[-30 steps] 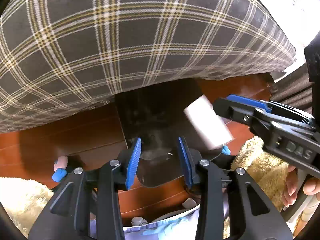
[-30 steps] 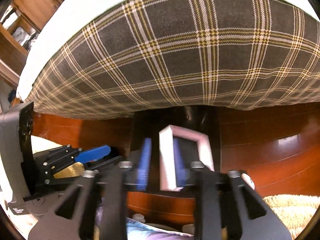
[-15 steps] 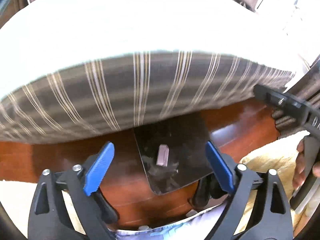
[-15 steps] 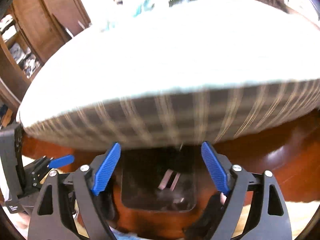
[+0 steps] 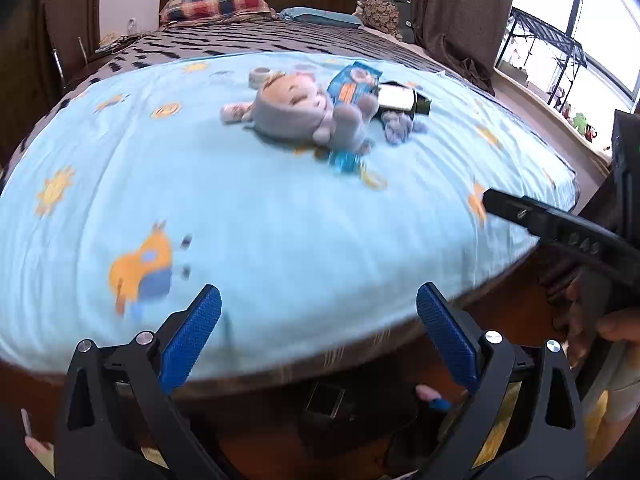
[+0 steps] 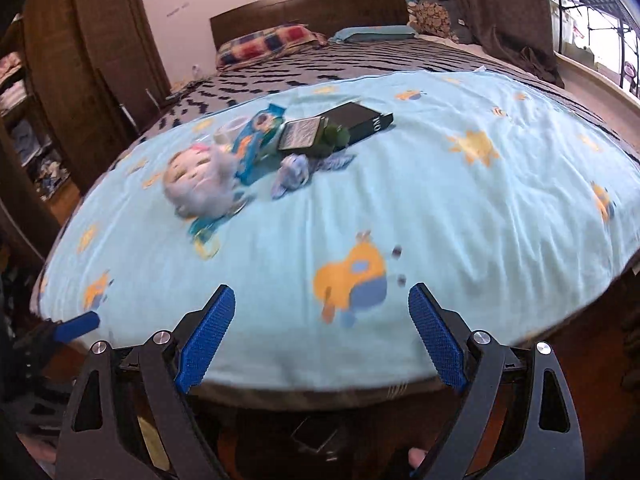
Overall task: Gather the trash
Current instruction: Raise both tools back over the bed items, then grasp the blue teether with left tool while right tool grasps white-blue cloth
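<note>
Blue pads on my left gripper [image 5: 318, 334] are spreading wider with nothing between them, and my right gripper [image 6: 321, 334] stands released and empty too. Both hover over the near edge of the bed [image 5: 280, 220], above a dark bin [image 5: 326, 400] on the floor just under that edge; I can make out something pale inside it but not what. What I judge to be the remaining trash sits well up the sheet, clustered around a plush doll [image 5: 304, 112]: a blue snack wrapper [image 5: 352, 84], a crumpled bluish wad [image 5: 398, 128] and a smaller blue wrapper [image 5: 346, 160] just in front of the doll. A dark box [image 6: 360, 120] and a tape roll [image 5: 260, 75] lie there too, and I cannot say whether they count. My worry is the crowding: reaching for a wrapper that touches the doll could drag the doll along, and thin foil on soft bedding may slip from the pads or come up with a pinch of sheet
</note>
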Demonstrator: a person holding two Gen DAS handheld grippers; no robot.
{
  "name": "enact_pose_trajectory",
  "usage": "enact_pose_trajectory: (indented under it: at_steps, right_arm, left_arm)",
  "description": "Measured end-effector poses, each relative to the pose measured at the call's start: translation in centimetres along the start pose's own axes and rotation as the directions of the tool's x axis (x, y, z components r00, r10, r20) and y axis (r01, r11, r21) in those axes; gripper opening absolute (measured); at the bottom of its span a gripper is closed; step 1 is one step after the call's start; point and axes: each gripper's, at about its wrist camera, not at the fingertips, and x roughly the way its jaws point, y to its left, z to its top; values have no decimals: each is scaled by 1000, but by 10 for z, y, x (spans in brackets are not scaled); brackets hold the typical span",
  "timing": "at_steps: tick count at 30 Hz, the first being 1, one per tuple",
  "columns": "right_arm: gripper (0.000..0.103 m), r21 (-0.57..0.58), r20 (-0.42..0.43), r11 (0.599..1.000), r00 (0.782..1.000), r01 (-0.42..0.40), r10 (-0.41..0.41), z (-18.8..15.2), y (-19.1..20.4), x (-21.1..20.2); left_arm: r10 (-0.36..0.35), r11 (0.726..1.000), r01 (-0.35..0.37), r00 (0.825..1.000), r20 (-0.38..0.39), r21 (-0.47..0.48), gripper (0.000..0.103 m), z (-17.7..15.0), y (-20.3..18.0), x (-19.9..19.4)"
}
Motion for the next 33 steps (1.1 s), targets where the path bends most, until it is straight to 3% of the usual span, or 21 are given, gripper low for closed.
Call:
enact_pose_trajectory:
  at_steps: [4,6,12,15,22,27,29,33]
  right_arm:
    - [89,-8,-15,1000,1000,-1,1,13,3,20]
    - [86,-11,-15,1000,1000,-10,10,20,4,28]
    - [54,-47,-45,997,997,-57,55,39,17,60]
    - [50,-47,-52,996,996,-76,73,49,21,73]
    - [48,-43,-64,996,995,-81,78,68,22,98]
    - [27,-85,-53,995,997,-53,49,69,24,106]
    - [24,-99,-48,994,998,-49,45,67,24,104]
    - [22,-124,-50,992,998,-38,32,61,24,95]
  left_arm:
    - [-8,1000,8,1000,2,0,92,16,-13,21]
    - [-23,1000,23,1000,-9,-5,83,22,-15,35]
    - [-20,1000,20,1000,-2,13,63,38,-23,60]
    - [-26,1000,26,1000,-2,12,56,48,-24,69]
    - [-47,999,47,999,-6,26,54,62,-29,85]
    - [-27,999,27,1000,-7,42,34,66,-31,91]
    - [-25,999,25,1000,-11,41,29,65,-29,90]
    - [-35,999,35,999,-16,33,29,60,-25,84]
